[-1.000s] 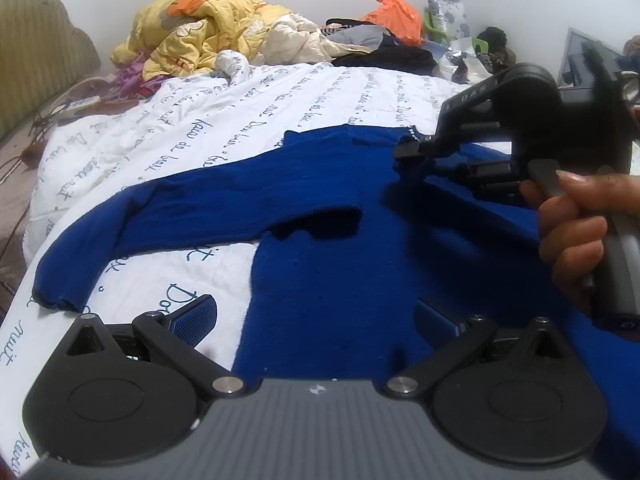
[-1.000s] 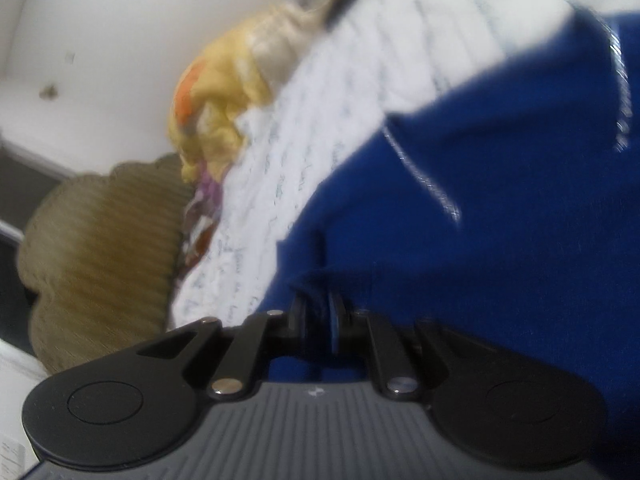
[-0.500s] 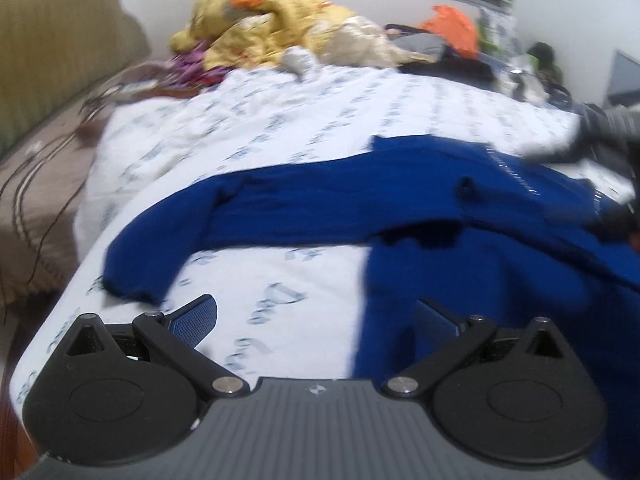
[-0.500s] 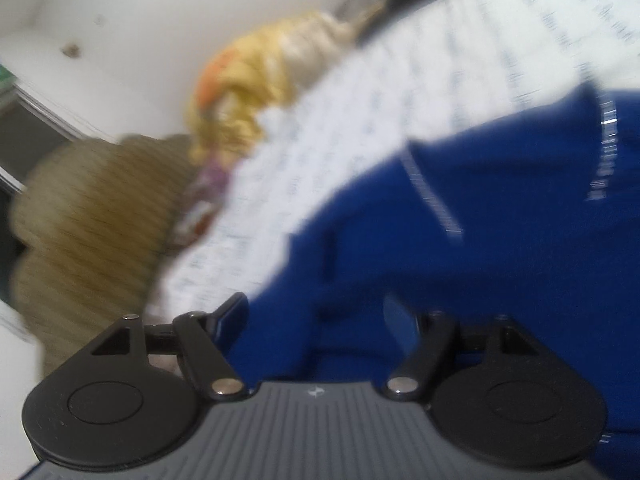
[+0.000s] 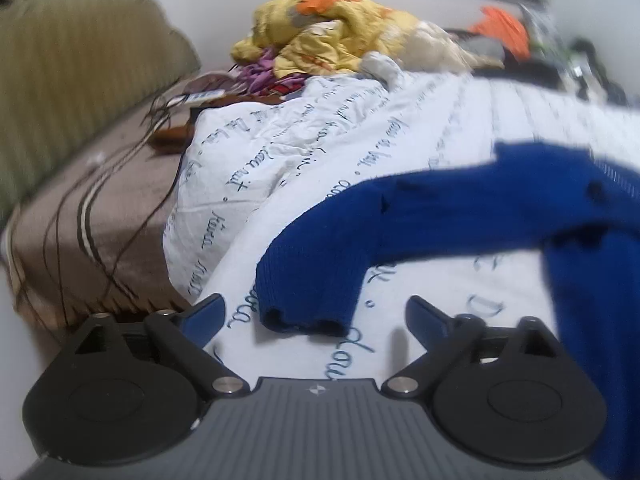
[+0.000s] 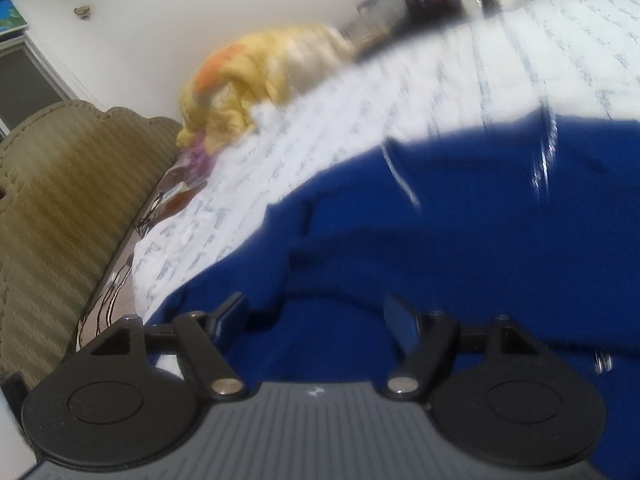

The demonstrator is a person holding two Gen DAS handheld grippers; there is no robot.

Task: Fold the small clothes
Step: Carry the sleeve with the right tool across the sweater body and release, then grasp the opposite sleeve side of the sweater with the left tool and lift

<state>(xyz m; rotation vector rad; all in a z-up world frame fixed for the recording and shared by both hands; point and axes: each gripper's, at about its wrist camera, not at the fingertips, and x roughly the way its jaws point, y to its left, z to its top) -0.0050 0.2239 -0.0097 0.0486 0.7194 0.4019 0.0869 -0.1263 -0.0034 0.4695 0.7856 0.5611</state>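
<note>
A dark blue knitted sweater (image 6: 460, 248) lies spread on the white bedsheet with script print (image 5: 440, 128). Its long sleeve (image 5: 400, 220) stretches left, and the cuff (image 5: 306, 308) lies between the wide-apart fingers of my left gripper (image 5: 316, 312), whose jaws are closing. The pads do not touch the cuff. In the right wrist view my right gripper (image 6: 316, 308) stands open just above the sweater's body, with blue fabric under and between the fingers but nothing pinched.
A yellow and orange heap of bedding (image 5: 332, 36) sits at the head of the bed. An olive striped couch (image 6: 60, 200) and a brown blanket with cables (image 5: 92, 216) lie left of the bed. Orange and dark clutter (image 5: 504, 28) sits far right.
My right gripper has opened and let go of the blue fabric, then drawn back. My left gripper has swung left along the sleeve to its cuff.
</note>
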